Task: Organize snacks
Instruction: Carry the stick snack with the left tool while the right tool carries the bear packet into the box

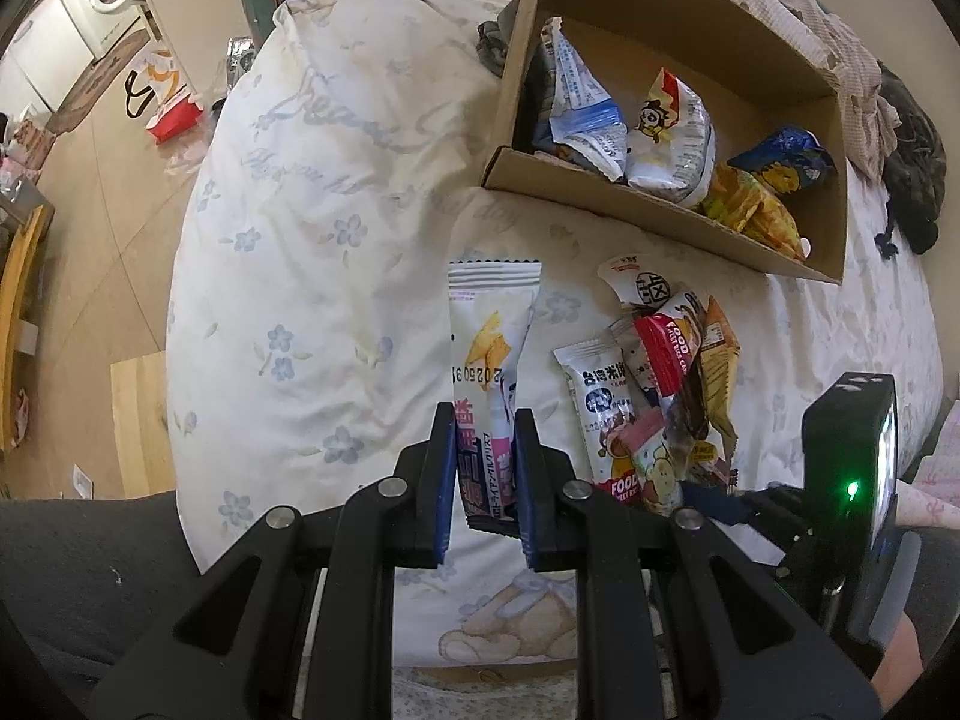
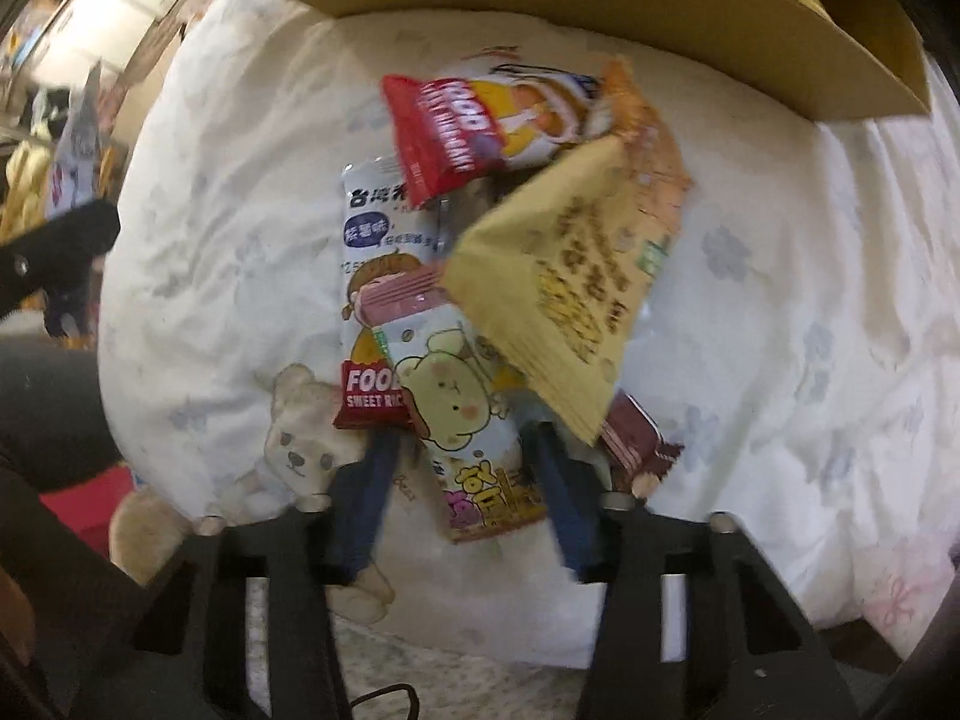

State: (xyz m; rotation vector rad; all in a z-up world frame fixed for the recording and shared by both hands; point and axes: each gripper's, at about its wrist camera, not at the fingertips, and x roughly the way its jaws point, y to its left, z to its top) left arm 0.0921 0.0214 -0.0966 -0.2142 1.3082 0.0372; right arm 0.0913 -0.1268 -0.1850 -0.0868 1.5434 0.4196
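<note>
Foil and plastic snack packets (image 2: 480, 276) lie heaped on the flowered bed cover (image 1: 312, 228), just before the open cardboard box (image 1: 660, 222), which already contains several bags. The bear-print packet (image 2: 462, 414) sits at the near end of the heap, partly under a yellow packet (image 2: 558, 300) and beside a red-ended packet (image 2: 372, 387).

Step in hand, by judgement: taking the bear-print packet from the heap for transfer to the box. To do it well, the pads should close across the packet's width near its lower end, clear of the yellow packet's corner and the brown wrapper (image 2: 636, 438) at the right, then lift straight up so the neighbours are not dragged along.

Right gripper (image 2: 468, 480): the fingers straddle the bear-print packet, set about as wide as the packet. The picture is blurred; whether the pads press on it cannot be told.

Left gripper (image 1: 483, 462): closed down tight on the lower end of a long white packet (image 1: 489, 330), which hangs clear above the cover, left of the heap.
</note>
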